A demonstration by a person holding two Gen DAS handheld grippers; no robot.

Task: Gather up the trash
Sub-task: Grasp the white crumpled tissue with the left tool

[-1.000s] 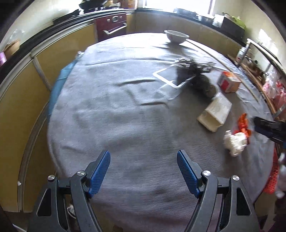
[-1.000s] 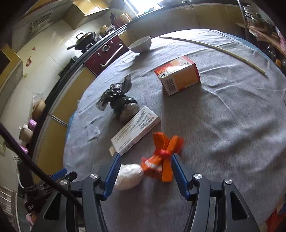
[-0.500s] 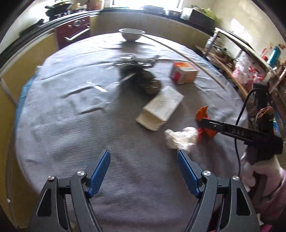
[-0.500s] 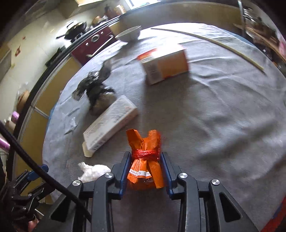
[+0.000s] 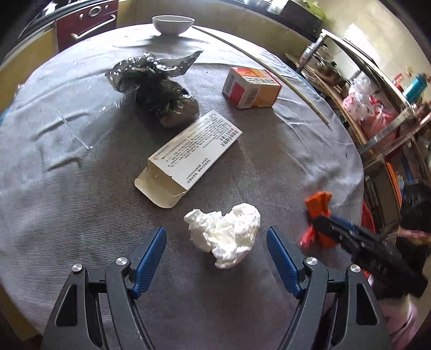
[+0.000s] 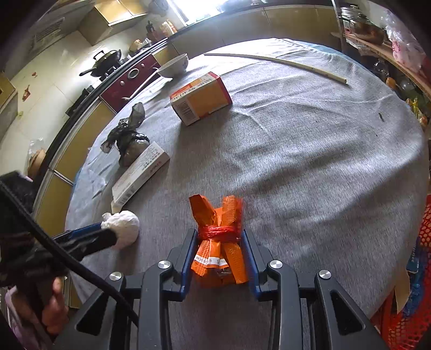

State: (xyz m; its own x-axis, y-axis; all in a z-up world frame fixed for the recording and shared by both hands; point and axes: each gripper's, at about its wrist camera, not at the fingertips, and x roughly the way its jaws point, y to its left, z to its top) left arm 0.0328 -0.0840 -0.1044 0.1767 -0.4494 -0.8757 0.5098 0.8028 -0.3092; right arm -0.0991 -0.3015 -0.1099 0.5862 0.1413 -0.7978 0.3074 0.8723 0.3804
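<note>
Round table under a grey woven cloth [image 5: 67,188], wrinkled at the far left; trash scattered across its middle and near-right part.

Largest piece: flat cream cardboard carton with printed text [image 5: 192,157], centre of table, long axis running near-left to far-right, open flap end nearest. Stiff but crushable; likely best taken across its narrow width.

Far right of it: orange-and-white cardboard box [image 5: 250,87], lying on its side, barcode end facing near. Rigid, light by the look of it.

Far left of the carton, touching its far end: crumpled black plastic bag, knotted, bulging at the base [image 5: 159,88]. Soft, slippery; the twisted neck looks the surest hold.

White ceramic bowl [image 5: 173,23] at the far edge; a thin pale stick [image 6: 274,62] lies along the far right. Neither looks like trash.

Near centre: crumpled white tissue wad [image 5: 226,234], no clear long axis. Very light, soft, compresses to nothing; should be pinched through the middle. Left gripper [image 5: 215,258] has its blue jaws spread wide on either side of the wad, not touching it.

Near right edge: orange plastic wrapper bundle tied with red string [image 6: 219,242], long axis pointing away from the right gripper [image 6: 219,258], loose ends fanned far. Crinkly, slick. Jaws are clenched on it at and below the tied waist.
</note>
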